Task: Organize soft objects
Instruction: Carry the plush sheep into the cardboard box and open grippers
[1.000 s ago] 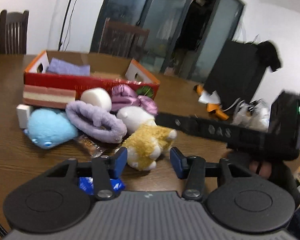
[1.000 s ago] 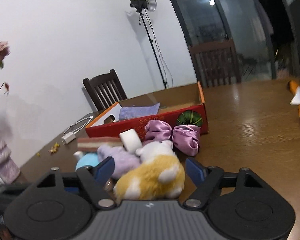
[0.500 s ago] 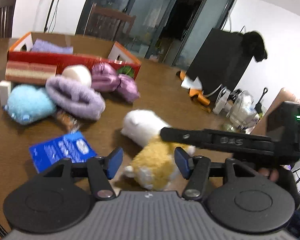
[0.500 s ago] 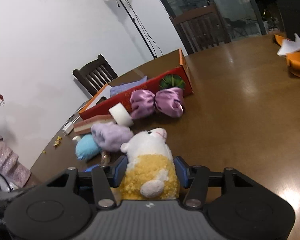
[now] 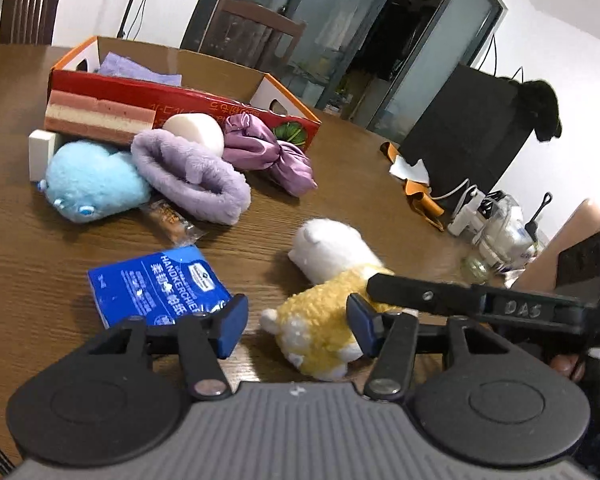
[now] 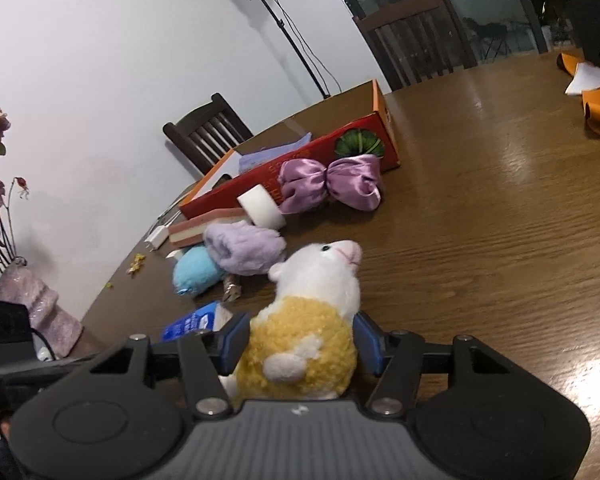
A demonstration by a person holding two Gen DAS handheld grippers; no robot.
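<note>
The right gripper (image 6: 298, 342) has the yellow and white plush toy (image 6: 312, 320) between its two blue pads, one pad on each side of the toy's fluffy yellow body, and both pads press on it. Its jaws have just been closing on the toy and then let out a tiny bit, and the toy sits between them. The toy's white head pokes out past the pads, away from the camera, and the toy rests low over the brown table (image 6: 480, 220). The left gripper (image 5: 296, 326) is part way open and holds nothing. Its jaws have just been opening and then closing a little. In the left wrist view the toy (image 5: 324, 320) is just in front of its pads, nearer the right pad, but you cannot tell if that pad touches it. A blue tissue pack (image 5: 156, 286) lies flat on the table just past the left pad. Farther back lie a blue plush (image 5: 92, 180), a purple fuzzy thing (image 5: 192, 176) and a shiny purple bow (image 5: 268, 152), all close to a red box (image 5: 180, 98). They are well apart from the toy.
</note>
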